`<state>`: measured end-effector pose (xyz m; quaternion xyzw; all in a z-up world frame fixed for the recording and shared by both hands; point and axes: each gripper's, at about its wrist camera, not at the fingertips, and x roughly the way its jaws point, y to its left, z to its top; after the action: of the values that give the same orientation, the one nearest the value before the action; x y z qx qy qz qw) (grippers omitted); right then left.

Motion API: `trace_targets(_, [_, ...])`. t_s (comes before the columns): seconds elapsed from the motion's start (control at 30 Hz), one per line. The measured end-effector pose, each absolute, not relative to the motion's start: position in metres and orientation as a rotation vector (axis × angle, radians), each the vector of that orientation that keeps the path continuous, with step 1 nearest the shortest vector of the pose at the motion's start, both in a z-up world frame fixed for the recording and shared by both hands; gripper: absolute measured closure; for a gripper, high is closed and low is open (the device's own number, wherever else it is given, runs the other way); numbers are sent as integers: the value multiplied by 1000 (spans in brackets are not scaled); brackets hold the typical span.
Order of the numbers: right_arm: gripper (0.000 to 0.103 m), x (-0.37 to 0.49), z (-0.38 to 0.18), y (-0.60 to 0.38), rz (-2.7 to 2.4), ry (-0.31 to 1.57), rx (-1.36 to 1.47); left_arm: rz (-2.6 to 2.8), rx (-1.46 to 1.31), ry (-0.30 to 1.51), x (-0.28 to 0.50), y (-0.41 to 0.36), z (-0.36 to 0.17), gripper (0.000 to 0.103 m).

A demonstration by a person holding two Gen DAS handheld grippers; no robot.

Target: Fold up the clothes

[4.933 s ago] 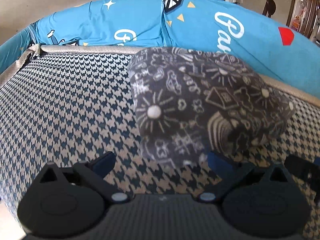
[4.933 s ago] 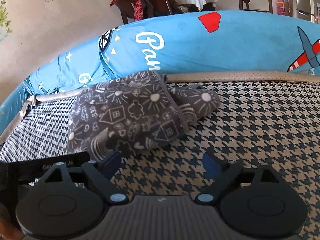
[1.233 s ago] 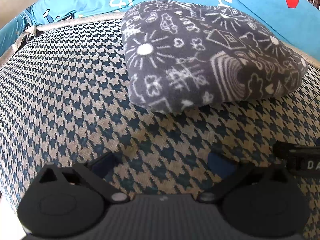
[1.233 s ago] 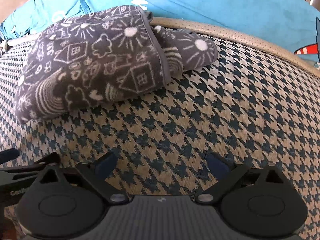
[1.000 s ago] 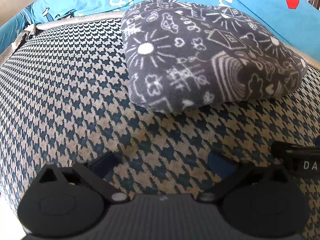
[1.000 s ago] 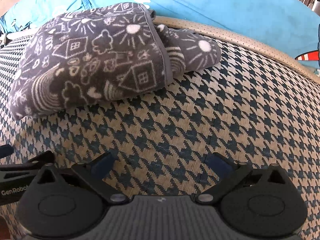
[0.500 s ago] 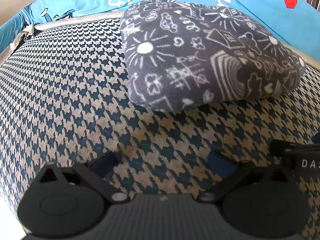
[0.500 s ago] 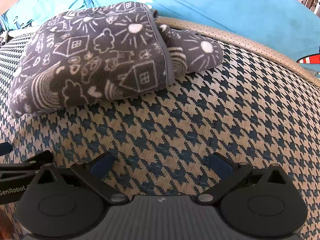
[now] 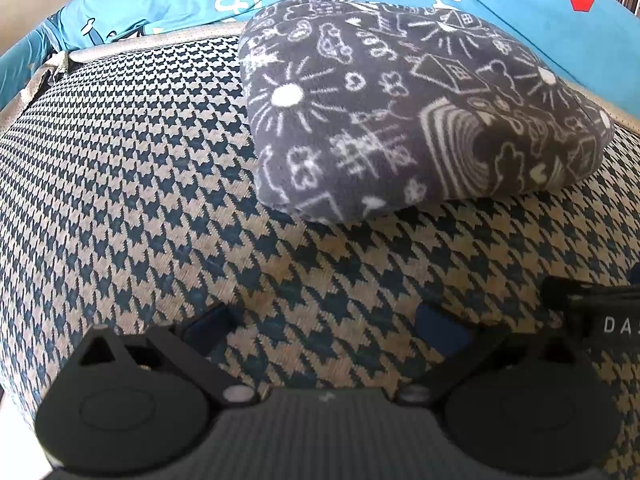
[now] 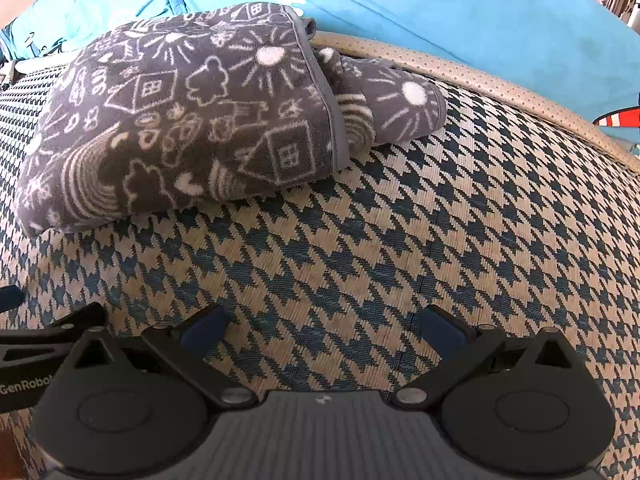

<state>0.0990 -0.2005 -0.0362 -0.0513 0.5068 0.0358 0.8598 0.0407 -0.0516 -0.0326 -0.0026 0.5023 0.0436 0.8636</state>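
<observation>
Houndstooth surface (image 9: 120,168) carrying folded fleece garment (image 9: 400,112); your left gripper (image 9: 320,320) and right gripper (image 10: 320,320) gape wide, empty, and nudging its loose right flap could undo the fold.

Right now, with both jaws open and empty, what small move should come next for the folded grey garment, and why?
Probably bring the right gripper forward to the loose flap that sticks out past the bound edge of the grey garment, and tuck it in. The rest of the bundle lies folded on the houndstooth cushion; the left gripper is also open and holds nothing.
</observation>
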Motion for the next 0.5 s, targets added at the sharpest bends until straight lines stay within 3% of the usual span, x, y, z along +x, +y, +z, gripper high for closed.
trace_targets(0.5, [0,104,-37,-203,76,1064,-108,94,0,1062,63,-36,-37,0])
